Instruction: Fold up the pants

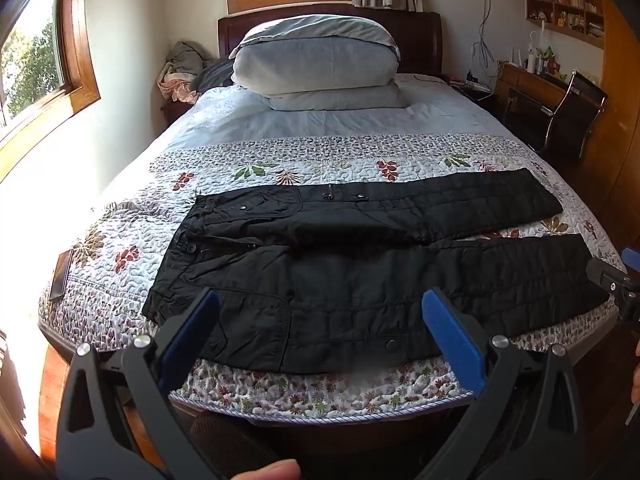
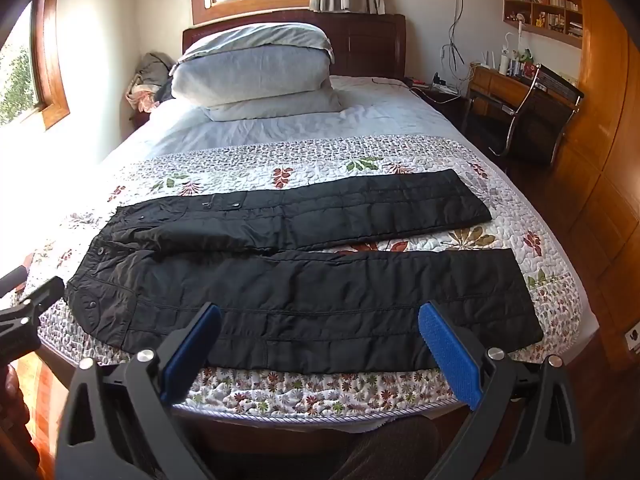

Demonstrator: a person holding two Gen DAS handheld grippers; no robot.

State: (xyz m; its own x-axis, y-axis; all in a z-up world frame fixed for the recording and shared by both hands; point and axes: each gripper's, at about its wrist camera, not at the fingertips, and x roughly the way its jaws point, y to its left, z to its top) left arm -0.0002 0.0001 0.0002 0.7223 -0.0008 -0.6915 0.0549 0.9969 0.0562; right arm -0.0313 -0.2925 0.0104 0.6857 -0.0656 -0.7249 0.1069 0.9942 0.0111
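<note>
pants: black pants (image 1: pixel 360 264) lie flat across the foot of the bed (image 1: pixel 320 124), waist at the left, two legs running right with a strip of quilt between them; near leg along the bed's front edge
left tool: left tool (image 1: pixel 320 320) spread wide, blue pads apart, nothing between them, hovering over the near edge of the pants, not touching
right tool: right tool (image 2: pixel 320 336) spread wide too, empty, over the near leg
left view only: dark flat thing (image 1: pixel 62 276) on the quilt at the bed's left edge; a fingertip (image 1: pixel 268 472) at the bottom; part of the right tool at the far right edge
right view only: both leg ends in full; wall socket (image 2: pixel 633 335) low right; part of the left tool at the left edge, near the waist
both views: pillows (image 1: pixel 316 64) stacked at the headboard, desk (image 2: pixel 516 88) and chair (image 2: pixel 532 120) at right, shelf (image 2: pixel 544 4) above
writing: none readable; shelf items too small to tell
</note>
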